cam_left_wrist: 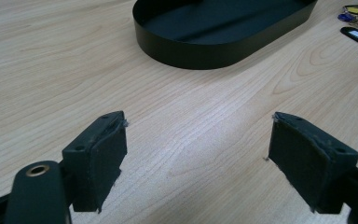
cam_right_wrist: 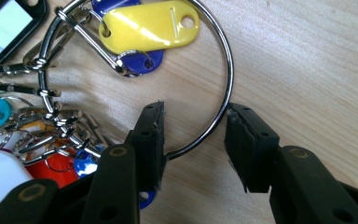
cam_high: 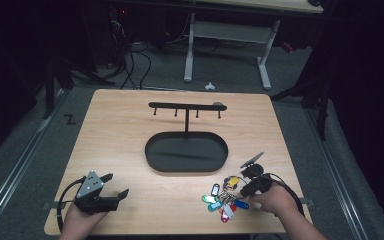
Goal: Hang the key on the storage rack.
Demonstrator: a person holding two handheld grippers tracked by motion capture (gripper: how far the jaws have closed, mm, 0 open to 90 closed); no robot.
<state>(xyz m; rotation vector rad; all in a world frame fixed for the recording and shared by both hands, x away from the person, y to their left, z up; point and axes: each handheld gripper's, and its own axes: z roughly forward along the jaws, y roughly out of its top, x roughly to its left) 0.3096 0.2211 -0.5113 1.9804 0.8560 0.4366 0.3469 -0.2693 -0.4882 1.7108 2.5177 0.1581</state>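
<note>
The big steel key ring (cam_right_wrist: 223, 93), strung with coloured tags (cam_right_wrist: 149, 25), lies flat on the wooden table (cam_high: 125, 145) at the lower right of the high view, just in front of the black oval tray (cam_high: 186, 152) and its hook stand (cam_high: 186, 106). The right gripper (cam_right_wrist: 193, 135) straddles the ring's wire: the jaws are narrowed around it, yet a gap appears to remain on both sides, so nothing is clamped so far. The thin, round wire lying flush on the wood may slip out from between the pads as they close, or be pinched off-centre and swing under the tags' weight. The right gripper view shows this straddle, while the high view blurs it into a cluster of tags under the hand. The left gripper (cam_left_wrist: 196, 158), at lower left, gapes empty over bare wood.
</note>
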